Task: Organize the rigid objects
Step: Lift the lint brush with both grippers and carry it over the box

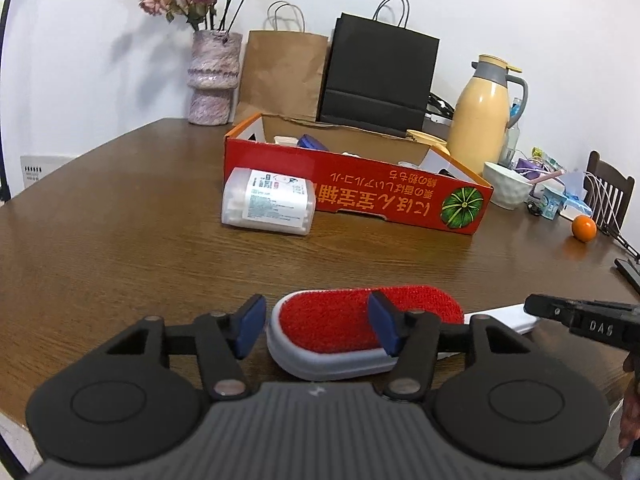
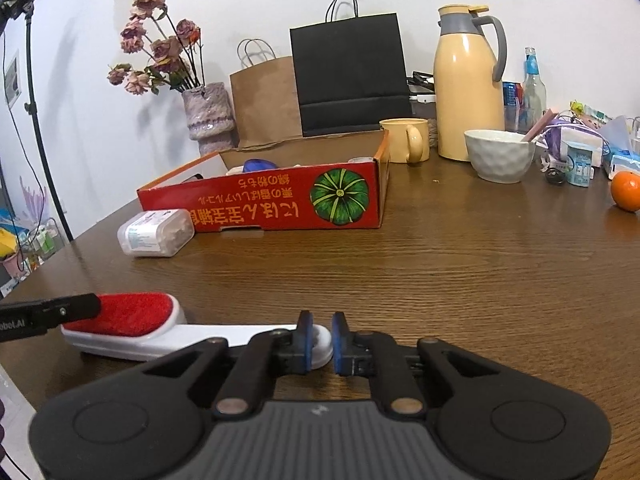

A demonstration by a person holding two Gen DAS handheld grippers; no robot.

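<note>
Right wrist view shows your right gripper (image 2: 320, 336) clenched on the lint brush (image 2: 132, 326) handle tip; your left gripper (image 1: 316, 326) straddles its red head, pads not touching. Brush lies on the table (image 2: 460, 272), light, stiff plastic; the handle looks slippery.

Left claw (image 1: 316, 326) half-open, right claw (image 2: 320, 340) clamped shut, both angled downward.
</note>
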